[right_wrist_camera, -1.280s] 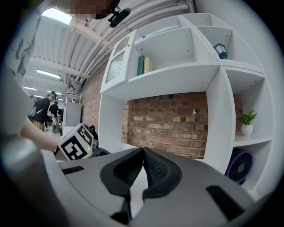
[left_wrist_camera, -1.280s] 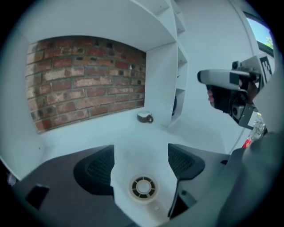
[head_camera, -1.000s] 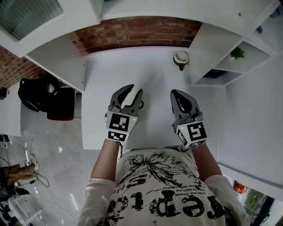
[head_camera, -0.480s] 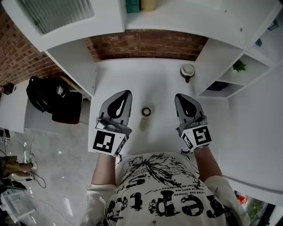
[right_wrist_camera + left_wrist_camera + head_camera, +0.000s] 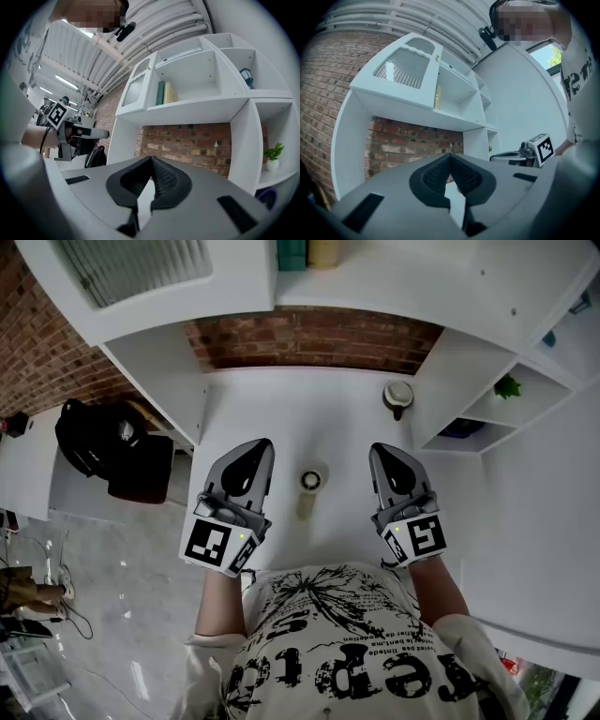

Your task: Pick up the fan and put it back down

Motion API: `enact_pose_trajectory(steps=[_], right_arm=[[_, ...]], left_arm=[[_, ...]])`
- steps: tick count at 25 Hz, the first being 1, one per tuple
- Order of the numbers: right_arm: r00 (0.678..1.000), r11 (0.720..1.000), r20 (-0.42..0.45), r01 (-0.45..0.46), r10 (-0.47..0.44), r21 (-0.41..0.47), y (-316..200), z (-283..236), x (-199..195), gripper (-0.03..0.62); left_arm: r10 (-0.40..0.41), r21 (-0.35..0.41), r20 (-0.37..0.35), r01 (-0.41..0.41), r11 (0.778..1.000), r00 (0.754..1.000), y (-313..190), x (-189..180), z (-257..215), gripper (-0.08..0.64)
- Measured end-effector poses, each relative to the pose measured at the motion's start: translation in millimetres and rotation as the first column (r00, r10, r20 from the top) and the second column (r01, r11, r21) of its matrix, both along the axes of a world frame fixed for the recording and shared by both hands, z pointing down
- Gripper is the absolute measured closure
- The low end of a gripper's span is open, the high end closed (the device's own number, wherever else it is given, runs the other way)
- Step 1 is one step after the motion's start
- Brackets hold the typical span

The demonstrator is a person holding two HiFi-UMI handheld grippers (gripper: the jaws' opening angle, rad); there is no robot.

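White desk (image 5: 281,409): fan (image 5: 310,484) lies between left claw (image 5: 255,451) and right claw (image 5: 382,454); both closed, empty.

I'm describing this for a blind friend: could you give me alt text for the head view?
Seen from above, a person holds the left hand-held gripper and right hand-held gripper, both shut and empty, over a white desk, a small fan lying on it between them. A cup stands at the desk's back right corner, by a brick wall.
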State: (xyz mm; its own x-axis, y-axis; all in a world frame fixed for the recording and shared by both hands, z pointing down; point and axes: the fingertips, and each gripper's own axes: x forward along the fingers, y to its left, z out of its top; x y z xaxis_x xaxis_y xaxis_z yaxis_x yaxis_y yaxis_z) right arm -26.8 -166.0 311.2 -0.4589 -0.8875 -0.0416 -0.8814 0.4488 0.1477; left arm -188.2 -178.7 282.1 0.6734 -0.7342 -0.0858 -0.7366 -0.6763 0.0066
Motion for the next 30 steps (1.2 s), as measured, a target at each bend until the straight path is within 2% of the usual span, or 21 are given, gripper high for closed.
enact_pose_trajectory(steps=[11,17,30], right_arm=[[0.999,0.998,-0.023,-0.043,0.042,-0.046,-8.6,12.0,8.7,0.580],[0.997,0.997,-0.039,-0.063,0.061,-0.050,-12.4,18.0,7.4,0.578],[0.994,0.992,-0.043,-0.107,0.104,-0.067,-15.1,28.3,6.6,0.578]], left_arm=[[0.050,-0.036,0.030,-0.048,0.998,0.998,-13.2,15.8,16.5,0.546],[0.046,-0.064,0.019,-0.045,0.997,0.999,-21.7,12.2,23.8,0.546],[0.061,-0.066,0.045,-0.058,0.996,0.997,-30.4,10.0,32.6,0.546]])
